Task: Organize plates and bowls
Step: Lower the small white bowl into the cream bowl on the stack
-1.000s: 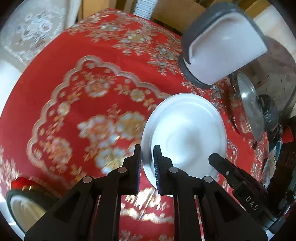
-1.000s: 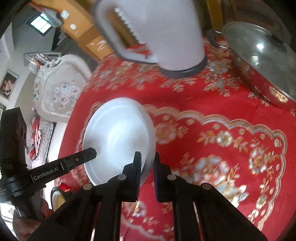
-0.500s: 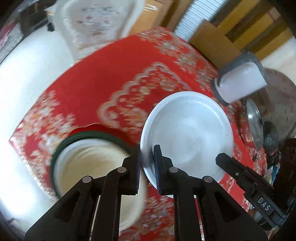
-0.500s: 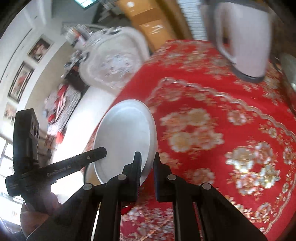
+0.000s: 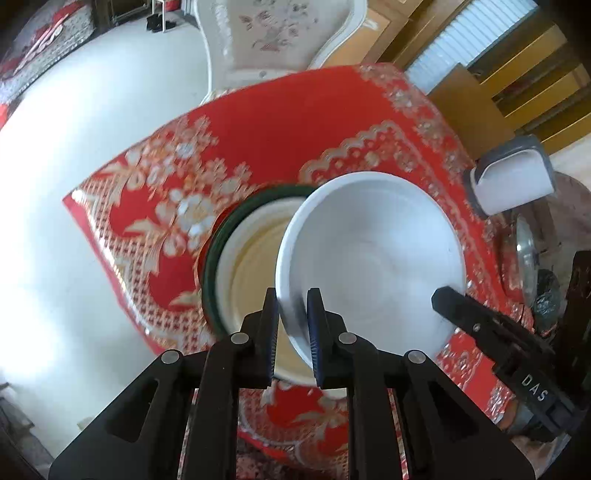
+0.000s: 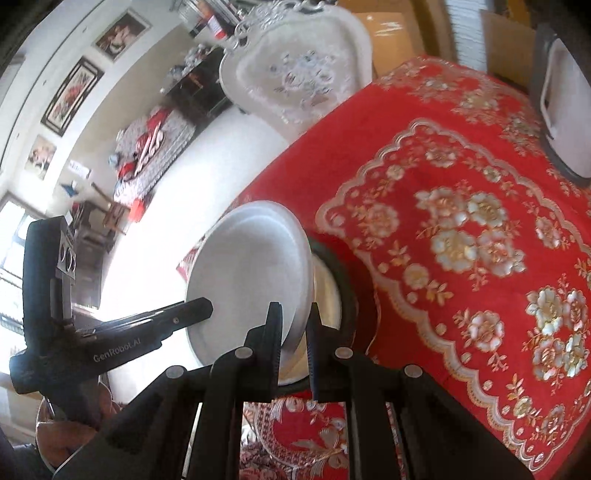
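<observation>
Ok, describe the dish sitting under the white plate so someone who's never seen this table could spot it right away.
Start at the red floral tablecloth and go to its corner nearest the white chair. There, beneath the white plate held by both grippers, sits a cream dish with a dark green rim. That green edge sets it apart from the plain white plate.

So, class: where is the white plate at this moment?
The white plate hangs between the left hand-held gripper and right hand-held gripper, partly over the green-rimmed plate near the tablecloth's edge.

The white plate [image 5: 369, 254] hangs tilted in the air, gripped at two rim points. Beneath it sits a cream, green-rimmed dish [image 5: 243, 258] on the red cloth.
</observation>
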`<state>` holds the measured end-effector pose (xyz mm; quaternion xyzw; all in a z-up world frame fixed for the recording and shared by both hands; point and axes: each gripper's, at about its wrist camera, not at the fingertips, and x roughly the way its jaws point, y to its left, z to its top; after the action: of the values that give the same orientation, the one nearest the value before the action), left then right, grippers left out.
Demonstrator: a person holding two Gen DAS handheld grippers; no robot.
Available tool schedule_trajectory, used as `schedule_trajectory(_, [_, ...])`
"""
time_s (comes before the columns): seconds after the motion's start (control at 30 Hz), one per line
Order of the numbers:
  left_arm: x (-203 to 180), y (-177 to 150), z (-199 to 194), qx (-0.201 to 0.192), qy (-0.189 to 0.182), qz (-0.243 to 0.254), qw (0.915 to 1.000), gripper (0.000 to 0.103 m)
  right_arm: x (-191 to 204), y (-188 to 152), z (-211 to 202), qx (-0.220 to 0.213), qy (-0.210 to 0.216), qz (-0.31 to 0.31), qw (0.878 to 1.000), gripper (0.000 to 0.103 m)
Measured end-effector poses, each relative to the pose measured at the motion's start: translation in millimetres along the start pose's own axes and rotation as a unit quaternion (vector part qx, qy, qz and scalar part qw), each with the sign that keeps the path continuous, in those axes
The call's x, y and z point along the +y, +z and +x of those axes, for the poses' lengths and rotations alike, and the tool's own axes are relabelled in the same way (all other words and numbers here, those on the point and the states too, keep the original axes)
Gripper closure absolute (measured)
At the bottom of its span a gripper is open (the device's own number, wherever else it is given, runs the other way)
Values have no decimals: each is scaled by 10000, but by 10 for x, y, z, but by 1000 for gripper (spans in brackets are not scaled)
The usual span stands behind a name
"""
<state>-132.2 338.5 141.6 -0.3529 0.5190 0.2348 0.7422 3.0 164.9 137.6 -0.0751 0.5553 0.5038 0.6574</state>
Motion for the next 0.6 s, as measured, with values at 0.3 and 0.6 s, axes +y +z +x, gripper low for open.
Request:
schedule_trajectory(0.3, [174, -112, 219, 149, 216, -72, 9996, 89, 35, -139, 303, 313, -71, 19, 9995, 92])
schedule_trajectory(0.6, [278, -124, 369, 180, 329, -103, 9992, 89, 78, -194, 470, 476, -141, -5, 9988, 89])
